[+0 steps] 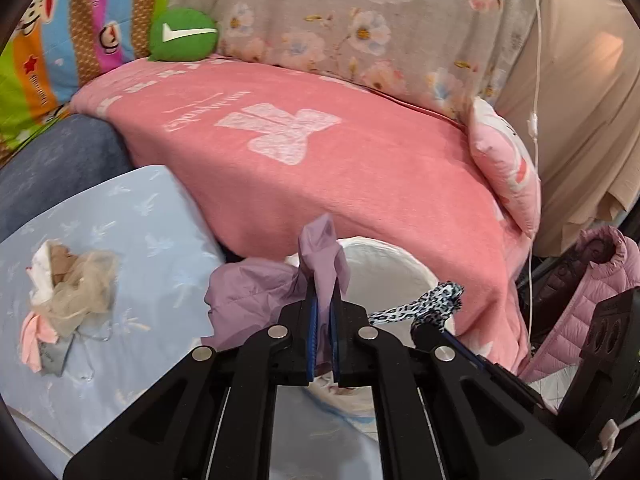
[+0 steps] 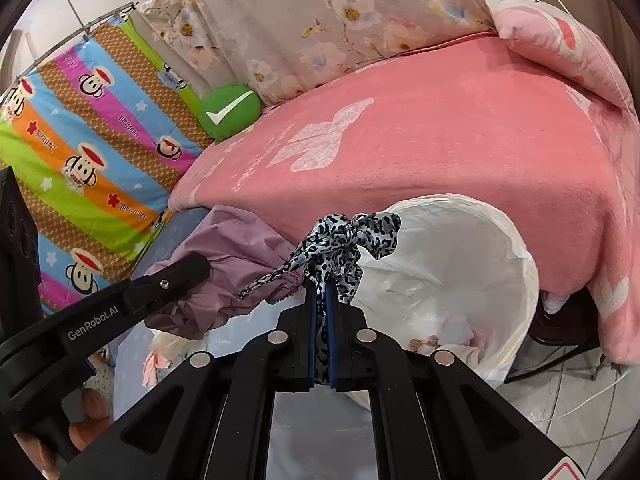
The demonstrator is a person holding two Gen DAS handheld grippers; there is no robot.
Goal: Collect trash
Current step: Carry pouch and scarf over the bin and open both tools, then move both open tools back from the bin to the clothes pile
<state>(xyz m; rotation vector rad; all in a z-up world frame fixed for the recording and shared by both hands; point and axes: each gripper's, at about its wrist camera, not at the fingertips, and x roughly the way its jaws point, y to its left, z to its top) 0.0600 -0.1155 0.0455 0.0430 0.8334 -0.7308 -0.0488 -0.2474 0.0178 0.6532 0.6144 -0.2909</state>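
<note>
1. Two pieces of trash are in my grip right now. My left gripper (image 1: 324,312) has its fingers pressed together on a crumpled purple cloth (image 1: 256,292). My right gripper (image 2: 322,304) has its fingers pressed together on a spotted black-and-white ribbon (image 2: 344,240).

2. Both pieces are up in the air, just in front of the white bin (image 2: 460,264). The bin has a white bag in it and stands next to the bed with the pink blanket (image 2: 440,140). The ribbon hangs near the bin's rim. The purple cloth hangs a little more to the left of it.

3. I think the picking-up part is done for these two things. The dropping part is not done yet, because neither one is inside the bin.

4. Some bits are already down in the bin. I can see small white and pink scraps at the bottom in the right view.

5. More trash is left. A pile of white, tan and pink scraps (image 1: 68,288) lies on the light blue surface (image 1: 160,220), well apart from the bin.

6. So I guess I am about in the middle: drop these two in, then go for that pile.
</note>
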